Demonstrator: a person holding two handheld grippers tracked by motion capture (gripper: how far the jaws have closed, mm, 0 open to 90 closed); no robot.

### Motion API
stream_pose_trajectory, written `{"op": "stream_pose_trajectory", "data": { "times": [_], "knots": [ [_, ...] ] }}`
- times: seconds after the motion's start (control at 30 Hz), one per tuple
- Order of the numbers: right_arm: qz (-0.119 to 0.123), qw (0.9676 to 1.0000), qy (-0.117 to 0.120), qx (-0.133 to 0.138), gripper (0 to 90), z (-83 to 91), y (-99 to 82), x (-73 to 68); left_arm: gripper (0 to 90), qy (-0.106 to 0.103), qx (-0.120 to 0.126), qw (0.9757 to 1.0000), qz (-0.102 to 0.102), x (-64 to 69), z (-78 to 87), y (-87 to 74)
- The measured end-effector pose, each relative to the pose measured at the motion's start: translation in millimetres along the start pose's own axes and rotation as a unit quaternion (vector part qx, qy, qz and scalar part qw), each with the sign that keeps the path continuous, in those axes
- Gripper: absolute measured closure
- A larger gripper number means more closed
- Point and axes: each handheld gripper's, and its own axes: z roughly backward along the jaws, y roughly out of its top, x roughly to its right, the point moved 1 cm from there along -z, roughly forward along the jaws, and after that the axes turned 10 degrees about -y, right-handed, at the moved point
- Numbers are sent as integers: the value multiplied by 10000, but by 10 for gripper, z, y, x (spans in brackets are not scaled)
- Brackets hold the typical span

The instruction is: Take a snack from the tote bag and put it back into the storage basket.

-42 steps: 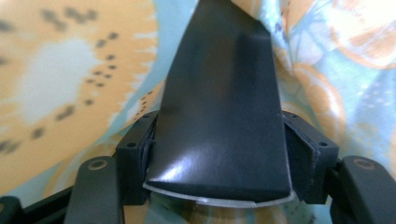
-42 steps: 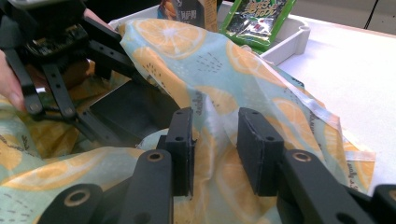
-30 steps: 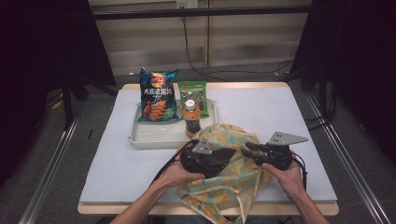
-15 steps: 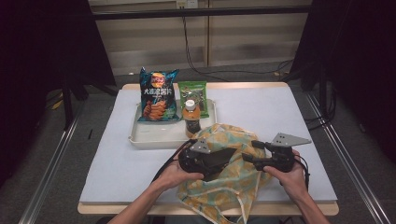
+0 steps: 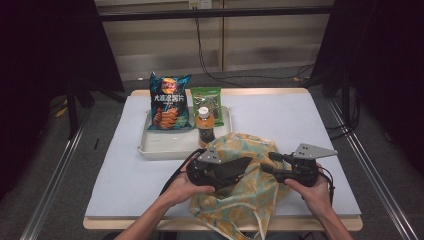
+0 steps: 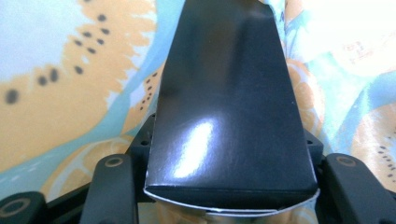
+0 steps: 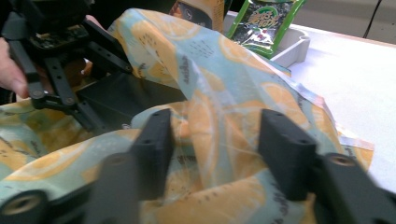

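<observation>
While the left hand-held gripper [image 5: 240,167] is clamping a black box [image 6: 229,107], the right hand-held gripper [image 7: 212,140] is closing around the fruit-print bag [image 5: 250,150], fabric between its jaws.

The high view looks down and forward over the table [image 5: 125,175]; both gripper views sit close against the fruit-print bag [image 5: 250,150].

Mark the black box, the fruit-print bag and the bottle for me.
black box [image 6: 224,107], left gripper view, on its glossy top face.
fruit-print bag [image 5: 250,192], high view, on the cloth near the table's front edge.
bottle [image 5: 204,125], high view, on its label.
</observation>
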Motion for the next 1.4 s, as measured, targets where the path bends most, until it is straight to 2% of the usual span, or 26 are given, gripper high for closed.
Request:
{"op": "stream_pose_trajectory", "data": {
  "times": [0.03, 0.07, 0.13, 0.17, 0.2, 0.23, 0.27, 0.3, 0.33, 0.37, 0.77, 0.8, 1.07, 1.13, 1.2, 1.33, 1.37, 1.4],
  "knots": [
    [-15, 10000, 18, 9, 563, 4, -2, 2, 437, 19, 41, 10000, 13, 14, 4, -1],
    [-3, 10000, -10, 18, 631, 11, -3, 9, 437, 29, -96, 9999, -41, 13, 27, 7],
    [-11, 10000, 15, 35, 706, 24, 1, 20, 438, -12, -24, 10000, -20, 18, 30, 6],
    [19, 10000, -15, 30, 741, 34, 3, 24, 438, 14, -70, 9999, -92, 20, 44, 6],
    [26, 10000, -31, 40, 765, 42, 7, 31, 438, 5, -47, 10000, -71, 30, 54, 8],
    [15, 10000, -38, 44, 785, 52, 10, 37, 438, 32, -138, 9999, -77, 37, 78, 10],
    [43, 9999, -60, 75, 811, 60, 14, 47, 438, 9, -13, 10000, -83, 44, 78, 4],
    [24, 9999, -88, 84, 821, 76, 18, 57, 438, 21, -108, 9999, -82, 55, 111, 7],
    [14, 9999, -97, 102, 834, 89, 23, 71, 438, 12, -22, 10000, -56, 62, 113, -1],
    [14, 9998, -129, 116, 842, 99, 26, 82, 438, 35, -41, 10000, -71, 64, 132, -2],
    [-145, 9984, -505, 203, 871, 218, -4, 281, 439, -46, 32, 9999, -150, 80, 208, -24],
    [-151, 9978, -610, 205, 869, 229, -11, 303, 439, -47, 48, 9999, -123, 84, 212, -23],
    [-290, 9960, -826, 158, 862, 272, -58, 420, 440, -86, 50, 9997, -216, 111, 258, -9],
    [-344, 9952, -914, 111, 862, 276, -82, 459, 440, -167, 155, 9995, -216, 108, 265, -11],
    [-401, 9942, -1000, 51, 864, 281, -114, 502, 440, -188, 154, 9995, -223, 105, 286, -5],
    [-408, 9946, -957, 19, 846, 278, -130, 514, 440, -145, 231, 9994, -207, 106, 286, -3],
    [-389, 9950, -923, 41, 819, 277, -124, 508, 440, -113, 144, 9996, -212, 103, 300, 0],
    [-372, 9955, -868, 63, 790, 278, -112, 493, 440, -150, 162, 9996, -197, 98, 297, -4]
  ]
}}
